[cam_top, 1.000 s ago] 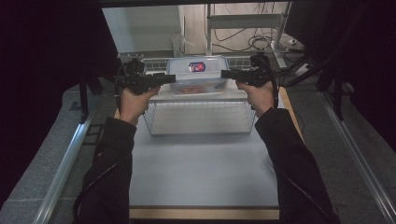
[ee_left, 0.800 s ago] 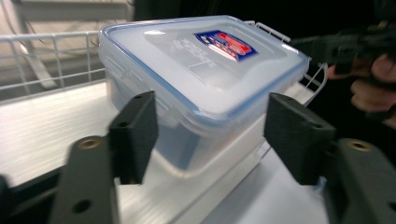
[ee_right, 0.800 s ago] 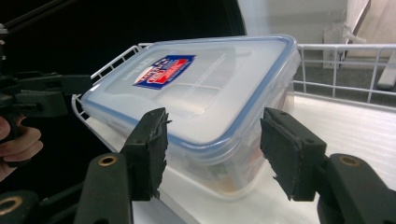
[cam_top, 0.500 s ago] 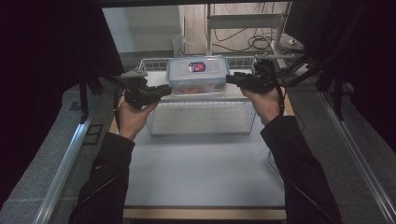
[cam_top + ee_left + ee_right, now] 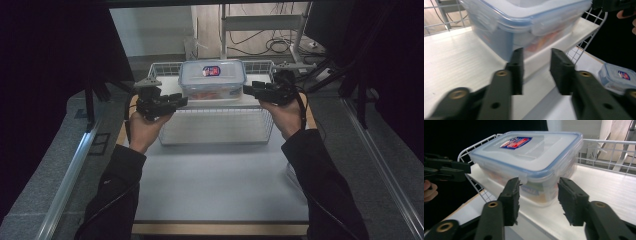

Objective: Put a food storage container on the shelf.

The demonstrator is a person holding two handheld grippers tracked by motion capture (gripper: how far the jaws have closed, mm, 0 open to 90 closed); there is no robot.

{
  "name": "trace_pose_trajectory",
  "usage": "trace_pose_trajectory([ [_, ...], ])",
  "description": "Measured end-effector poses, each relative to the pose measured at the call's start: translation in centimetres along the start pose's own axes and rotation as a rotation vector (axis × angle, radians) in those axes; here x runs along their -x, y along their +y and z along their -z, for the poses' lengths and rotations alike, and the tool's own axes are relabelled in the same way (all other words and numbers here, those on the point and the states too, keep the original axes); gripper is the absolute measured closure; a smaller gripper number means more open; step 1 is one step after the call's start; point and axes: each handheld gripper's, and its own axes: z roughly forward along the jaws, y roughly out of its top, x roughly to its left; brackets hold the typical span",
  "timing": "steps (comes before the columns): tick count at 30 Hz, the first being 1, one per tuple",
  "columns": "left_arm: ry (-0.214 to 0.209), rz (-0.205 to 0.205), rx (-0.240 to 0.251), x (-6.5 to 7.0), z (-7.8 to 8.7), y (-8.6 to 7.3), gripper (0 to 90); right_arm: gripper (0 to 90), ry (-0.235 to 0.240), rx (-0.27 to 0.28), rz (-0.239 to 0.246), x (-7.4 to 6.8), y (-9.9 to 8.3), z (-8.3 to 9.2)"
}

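— On the white shelf of the wire basket [image 5: 260, 125] sits the lidded plastic container [image 5: 212, 79]. Your jaws?

— My left hand-held gripper [image 5: 181, 101] and right hand-held gripper [image 5: 248, 90] flank it, both parted, gripping nothing, apart from its sides.

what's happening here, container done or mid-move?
A person holds a gripper in each hand, one on either side of a clear lidded container that sits on the white shelf of a wire basket. The left gripper and right gripper are both open and off the container, so it rests on its own. A second, smaller container lies lower down in the left gripper view.
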Motion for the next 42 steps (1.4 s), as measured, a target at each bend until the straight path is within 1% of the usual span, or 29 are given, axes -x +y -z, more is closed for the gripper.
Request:
trace_pose_trajectory([
  [2, 0.006, -0.025, -0.003, 0.6, 0.2, -0.3, 52.4, 46.4, 0.0, -0.009, 0.021, -0.3, -0.4, 0.2],
  [3, 0.006, -0.025, -0.003, 0.6, 0.2, -0.3, 49.2, 44.8, 0.002, -0.014, 0.026, -0.4, -0.5, 0.2],
  [4, 0.014, -0.046, -0.004, 1.3, 0.4, -0.7, 44.5, 42.6, 0.002, -0.02, 0.041, -0.5, -0.7, 0.3],
  [6, 0.023, -0.068, -0.006, 1.8, 0.6, -1.0, 38.6, 39.5, 0.005, -0.031, 0.055, -0.8, -1.1, 0.4],
  [7, 0.023, -0.068, -0.006, 1.8, 0.6, -1.0, 36.1, 37.6, 0.007, -0.036, 0.068, -0.9, -1.3, 0.5],
  [8, 0.03, -0.084, -0.01, 2.3, 0.8, -1.4, 33.4, 35.9, 0.006, -0.041, 0.076, -1.0, -1.6, 0.5],
  [9, 0.033, -0.092, -0.014, 2.4, 0.9, -1.5, 31.8, 34.8, 0.004, -0.045, 0.083, -1.1, -1.8, 0.6],
  [11, 0.031, -0.093, -0.016, 2.6, 1.0, -1.7, 28.2, 32.0, 0.008, -0.051, 0.092, -1.2, -2.3, 0.7],
  [12, 0.027, -0.098, -0.022, 3.0, 1.2, -2.2, 26.7, 30.5, 0.008, -0.057, 0.095, -1.3, -2.6, 0.8],
  [16, 0.02, -0.101, -0.027, 3.5, 1.6, -3.1, 23.0, 26.7, 0.013, -0.067, 0.11, -1.6, -3.5, 1.1],
  [21, 0.002, -0.095, -0.027, 4.1, 2.3, -4.5, 20.2, 23.1, 0.013, -0.068, 0.131, -2.1, -4.5, 1.9],
  [26, -0.001, -0.105, -0.031, 4.9, 2.6, -6.0, 16.9, 17.9, 0.01, -0.073, 0.146, -2.7, -5.6, 2.5],
  [29, -0.007, -0.109, -0.037, 5.5, 2.5, -6.9, 15.0, 15.4, 0.003, -0.093, 0.168, -3.2, -6.4, 2.4],
  [32, -0.007, -0.117, -0.051, 5.9, 2.4, -7.5, 12.9, 13.3, 0.007, -0.109, 0.177, -3.6, -7.1, 2.2],
  [37, -0.017, -0.133, -0.06, 6.6, 2.1, -9.0, 11.4, 10.7, -0.001, -0.121, 0.198, -4.1, -8.7, 2.1],
  [38, -0.017, -0.133, -0.06, 6.6, 2.1, -9.0, 11.4, 10.7, -0.001, -0.121, 0.198, -4.1, -8.7, 2.1],
  [39, -0.02, -0.138, -0.05, 6.9, 1.9, -9.8, 11.6, 9.9, 0.001, -0.132, 0.199, -4.1, -9.6, 2.0],
  [40, -0.022, -0.138, -0.05, 6.9, 1.8, -10.2, 11.6, 9.5, 0.002, -0.138, 0.205, -4.0, -9.8, 2.0],
  [42, -0.026, -0.138, -0.054, 7.0, 1.6, -11.0, 11.3, 8.8, -0.011, -0.15, 0.21, -3.9, -10.4, 2.0],
])
